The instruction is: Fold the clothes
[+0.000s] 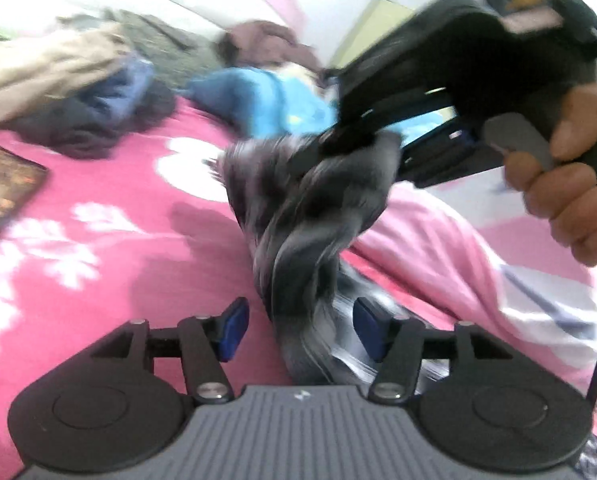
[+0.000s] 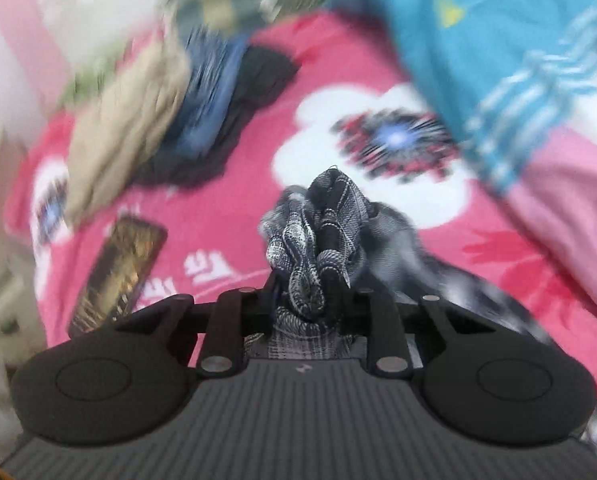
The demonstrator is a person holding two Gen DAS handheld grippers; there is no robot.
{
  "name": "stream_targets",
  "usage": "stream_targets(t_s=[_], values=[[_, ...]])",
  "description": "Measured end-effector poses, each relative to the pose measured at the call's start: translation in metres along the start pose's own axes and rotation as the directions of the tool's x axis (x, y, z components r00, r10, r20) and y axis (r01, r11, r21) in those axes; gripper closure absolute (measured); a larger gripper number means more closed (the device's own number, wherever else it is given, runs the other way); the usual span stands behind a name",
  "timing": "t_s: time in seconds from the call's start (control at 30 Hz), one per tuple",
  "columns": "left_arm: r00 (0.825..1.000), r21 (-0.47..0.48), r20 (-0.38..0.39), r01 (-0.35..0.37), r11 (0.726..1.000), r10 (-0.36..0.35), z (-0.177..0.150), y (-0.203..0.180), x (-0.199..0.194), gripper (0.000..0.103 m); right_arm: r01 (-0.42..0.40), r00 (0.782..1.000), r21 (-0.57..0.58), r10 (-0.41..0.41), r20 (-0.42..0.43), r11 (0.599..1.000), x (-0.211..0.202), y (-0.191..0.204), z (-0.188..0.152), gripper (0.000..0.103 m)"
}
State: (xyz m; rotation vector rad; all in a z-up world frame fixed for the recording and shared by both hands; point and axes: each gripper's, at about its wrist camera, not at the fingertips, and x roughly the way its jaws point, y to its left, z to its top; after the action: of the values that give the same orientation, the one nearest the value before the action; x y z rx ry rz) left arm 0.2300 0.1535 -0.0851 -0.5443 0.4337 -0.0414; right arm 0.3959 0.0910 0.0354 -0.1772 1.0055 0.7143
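Right now the right gripper [image 2: 312, 280] has its two fingers pinched together on a bunched-up wad of grey-and-black checked cloth [image 2: 318, 240], which pokes up between them in tight crumpled folds. From the left wrist view you can see that same gripper held up in the air by a hand [image 1: 570, 176] wrapped round its handle, with the checked cloth hanging down from it in a twisted rope towards the bed.

The left gripper [image 1: 300, 330] is spread apart, its blue pads [image 1: 232, 330] standing well clear on either side of the hanging cloth (the lower end of the twist passes between them, and I can't say whether it brushes either pad, as the fabric is blurred there).

Underneath it all lies a bright pink bedsheet [image 1: 110, 208] printed with white flowers. A phone [image 2: 118, 272] lies flat on the sheet to the left, screen up. Further back there is a heap of other clothes: something beige [image 1: 46, 68], something blue and something dark [image 1: 82, 132] piled together, all smeared by motion. A turquoise garment [image 2: 494, 48] with a striped edge sprawls across the far right of the bed, and a pale pink piece of fabric [image 1: 430, 236] lies beside the hanging cloth, nearer the hand.
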Motion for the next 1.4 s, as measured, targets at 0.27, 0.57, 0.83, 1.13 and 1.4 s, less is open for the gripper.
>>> stream_targets(t_s=[0.27,0.57,0.83,1.13,1.4], values=[[0.991,0.109,-0.104,0.101,0.989,-0.089,-0.016,-0.038,0.023,0.044,-0.010,0.971,0.158,-0.029,0.238,0.987,-0.093,-0.097,-0.061,0.081],[0.955,0.176,-0.249,0.209,0.962,-0.161,-0.055,-0.078,0.043,0.043,0.060,0.933,0.349,-0.177,0.313,0.935,-0.152,-0.206,-0.162,0.082],[0.924,0.192,-0.309,0.292,0.937,-0.225,-0.075,-0.104,0.058,0.038,0.165,0.875,0.529,-0.371,0.311,0.832,-0.180,-0.297,-0.287,0.082],[0.850,0.123,-0.372,0.444,0.888,-0.373,-0.084,-0.116,0.052,0.032,0.235,0.790,0.598,-0.509,0.341,0.766,-0.211,-0.333,-0.362,0.082],[0.832,0.106,-0.403,0.455,0.884,-0.380,-0.092,-0.118,0.055,0.032,0.377,0.706,0.641,-0.655,0.269,0.669,-0.265,-0.373,-0.410,0.082]])
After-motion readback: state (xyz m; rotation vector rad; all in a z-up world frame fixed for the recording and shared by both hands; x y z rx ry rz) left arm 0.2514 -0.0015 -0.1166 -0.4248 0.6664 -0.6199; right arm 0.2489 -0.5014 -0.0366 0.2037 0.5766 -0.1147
